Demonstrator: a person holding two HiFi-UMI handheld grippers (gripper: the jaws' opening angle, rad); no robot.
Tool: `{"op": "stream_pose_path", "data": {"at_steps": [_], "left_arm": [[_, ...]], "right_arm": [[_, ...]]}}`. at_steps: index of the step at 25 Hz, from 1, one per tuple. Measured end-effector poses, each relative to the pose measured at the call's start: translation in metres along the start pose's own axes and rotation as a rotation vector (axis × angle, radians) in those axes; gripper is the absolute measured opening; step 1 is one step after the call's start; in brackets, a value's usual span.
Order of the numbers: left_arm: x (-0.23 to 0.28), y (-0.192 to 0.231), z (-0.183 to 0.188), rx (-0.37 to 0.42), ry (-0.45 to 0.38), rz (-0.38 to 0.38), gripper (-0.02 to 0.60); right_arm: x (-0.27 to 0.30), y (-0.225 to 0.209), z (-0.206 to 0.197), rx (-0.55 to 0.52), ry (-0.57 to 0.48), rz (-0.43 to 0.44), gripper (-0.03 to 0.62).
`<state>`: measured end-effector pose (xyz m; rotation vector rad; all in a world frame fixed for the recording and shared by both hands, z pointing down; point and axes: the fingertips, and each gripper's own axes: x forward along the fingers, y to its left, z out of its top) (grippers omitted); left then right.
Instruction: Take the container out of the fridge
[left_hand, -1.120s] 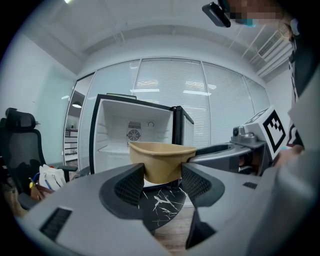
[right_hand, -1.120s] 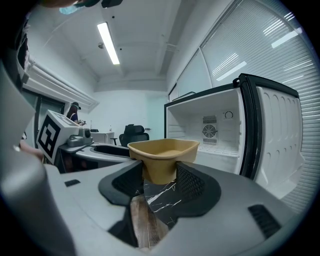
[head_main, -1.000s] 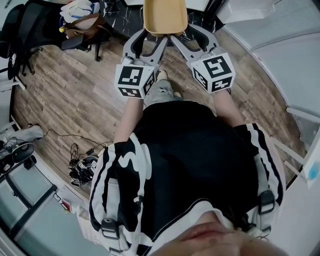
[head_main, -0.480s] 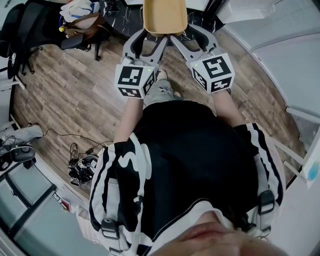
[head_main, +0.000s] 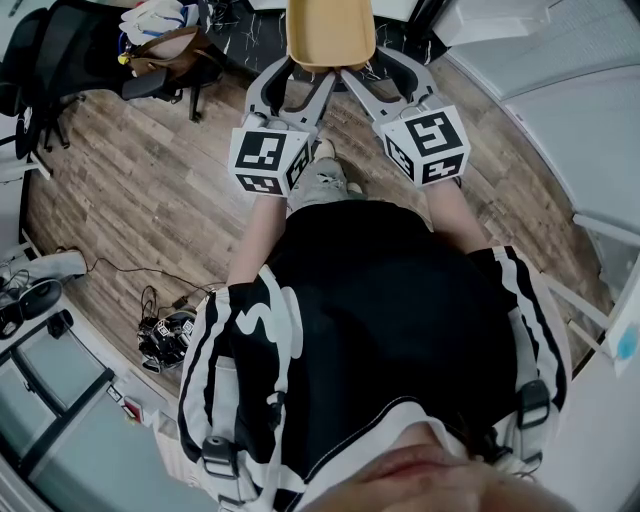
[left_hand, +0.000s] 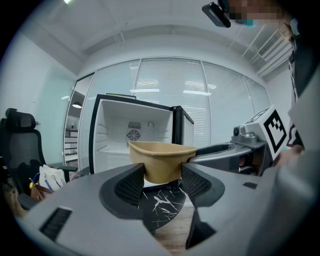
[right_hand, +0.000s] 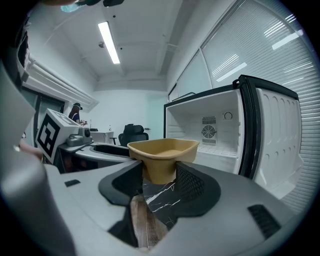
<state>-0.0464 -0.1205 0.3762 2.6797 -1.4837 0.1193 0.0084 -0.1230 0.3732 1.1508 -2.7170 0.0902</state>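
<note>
A tan, empty container (head_main: 330, 30) hangs in the air in front of me, held from both sides. My left gripper (head_main: 305, 75) is shut on its left end and my right gripper (head_main: 375, 68) is shut on its right end. In the left gripper view the container (left_hand: 161, 160) sits pinched between the ribbed pads (left_hand: 131, 186), with the open fridge (left_hand: 117, 135) behind it, its white inside bare. The right gripper view shows the container (right_hand: 162, 155) clamped in that gripper (right_hand: 160, 182), outside the fridge (right_hand: 220, 135), whose door (right_hand: 275, 135) stands open.
An office chair (head_main: 90, 45) loaded with bags (head_main: 160, 35) stands at the far left on the wood floor (head_main: 150, 190). A tangle of cables (head_main: 165, 335) lies near my left foot. Pale panels (head_main: 570, 110) run along the right. A black marbled slab (left_hand: 160, 205) lies below the container.
</note>
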Motion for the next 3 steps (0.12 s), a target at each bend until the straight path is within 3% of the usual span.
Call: {"op": "stream_pose_path", "data": {"at_steps": [3], "left_arm": [[0.0003, -0.0003, -0.0002, 0.000, 0.002, 0.000, 0.236]], "right_arm": [[-0.0002, -0.0004, -0.0002, -0.003, 0.002, -0.001, 0.216]]}}
